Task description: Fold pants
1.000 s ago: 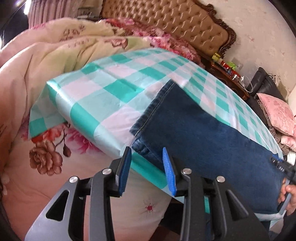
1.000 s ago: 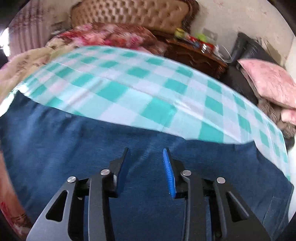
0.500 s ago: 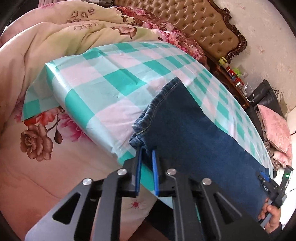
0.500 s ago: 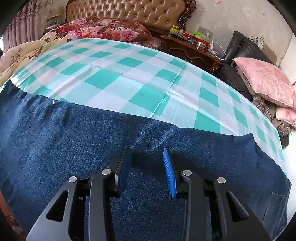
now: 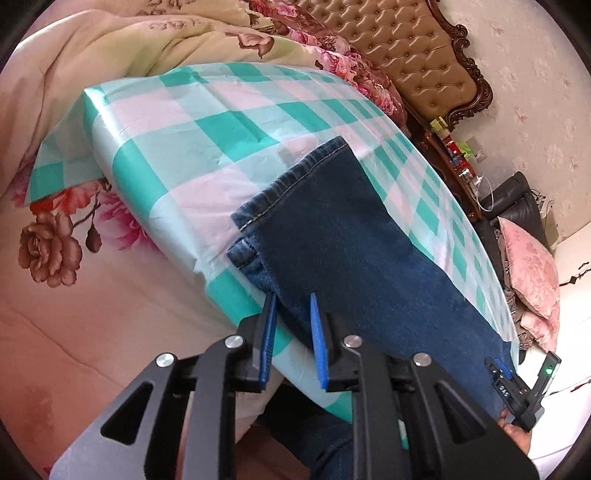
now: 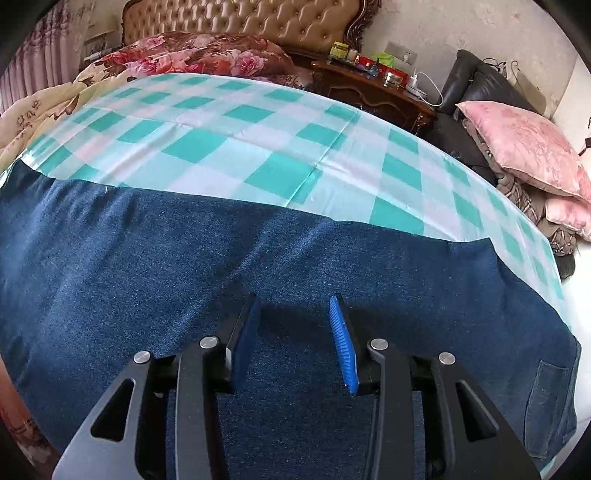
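Observation:
Dark blue jeans (image 5: 351,240) lie folded lengthwise on a teal-and-white checked cloth (image 5: 229,129), with the leg hems (image 5: 295,184) at the far left end. My left gripper (image 5: 291,299) sits at the jeans' near edge by the hems. Its jaws are opening, with the denim edge between the blue pads and a gap showing. In the right wrist view the denim (image 6: 147,277) fills the foreground. My right gripper (image 6: 293,299) hovers over the middle of the jeans. Its jaws are opening with nothing pinched between them. A back pocket (image 6: 550,406) shows at the right end.
A floral quilt (image 5: 74,258) is bunched to the left of the checked cloth (image 6: 258,147). Behind are a tufted headboard (image 6: 240,22), a cluttered wooden nightstand (image 6: 369,85), and a pink pillow (image 6: 524,147) on a black sofa. A hand (image 5: 513,435) shows at the jeans' right end.
The left jaws closed to a narrow gap at the jeans' near edge, then widened again, and the left view rolled. The right jaws spread wider over the denim.

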`<state>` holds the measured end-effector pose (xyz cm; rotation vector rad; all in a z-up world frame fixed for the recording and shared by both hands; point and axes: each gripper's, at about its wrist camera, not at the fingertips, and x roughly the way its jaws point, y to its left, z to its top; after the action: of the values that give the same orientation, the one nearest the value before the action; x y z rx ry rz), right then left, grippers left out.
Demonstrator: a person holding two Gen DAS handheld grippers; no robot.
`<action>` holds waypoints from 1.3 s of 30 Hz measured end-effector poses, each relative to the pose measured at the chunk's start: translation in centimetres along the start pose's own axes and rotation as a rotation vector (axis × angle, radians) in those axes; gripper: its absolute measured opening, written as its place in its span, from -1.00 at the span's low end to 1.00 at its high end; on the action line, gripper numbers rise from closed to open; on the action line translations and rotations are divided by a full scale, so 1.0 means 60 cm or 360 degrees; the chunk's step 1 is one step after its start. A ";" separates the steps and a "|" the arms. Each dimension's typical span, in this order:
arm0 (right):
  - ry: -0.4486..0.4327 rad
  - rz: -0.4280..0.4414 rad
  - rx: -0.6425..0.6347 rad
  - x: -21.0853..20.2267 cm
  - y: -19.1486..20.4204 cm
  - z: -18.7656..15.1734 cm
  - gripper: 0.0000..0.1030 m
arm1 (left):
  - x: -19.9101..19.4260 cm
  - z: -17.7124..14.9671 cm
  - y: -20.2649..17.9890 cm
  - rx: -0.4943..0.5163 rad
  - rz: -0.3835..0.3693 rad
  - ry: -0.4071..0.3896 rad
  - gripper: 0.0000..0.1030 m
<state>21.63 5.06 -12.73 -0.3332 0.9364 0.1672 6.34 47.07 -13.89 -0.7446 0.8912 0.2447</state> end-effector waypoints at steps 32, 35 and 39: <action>0.0062 0.0188 0.0334 -0.041 -0.123 -0.030 -0.19 | -0.082 -0.048 -0.273 0.0963 0.0651 -0.0464 -0.87; 0.0092 0.0214 0.0467 -0.056 -0.179 -0.049 -0.18 | -0.090 -0.112 -0.395 0.1367 0.0746 -0.0597 -0.87; 0.0096 0.0203 0.0638 -0.079 -0.260 -0.089 -0.05 | -0.061 -0.260 -0.540 0.1884 0.0738 -0.0716 -0.87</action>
<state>19.20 -11.41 -8.54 0.0926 1.0265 0.0833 10.19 13.30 -1.60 0.6087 0.6077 0.2297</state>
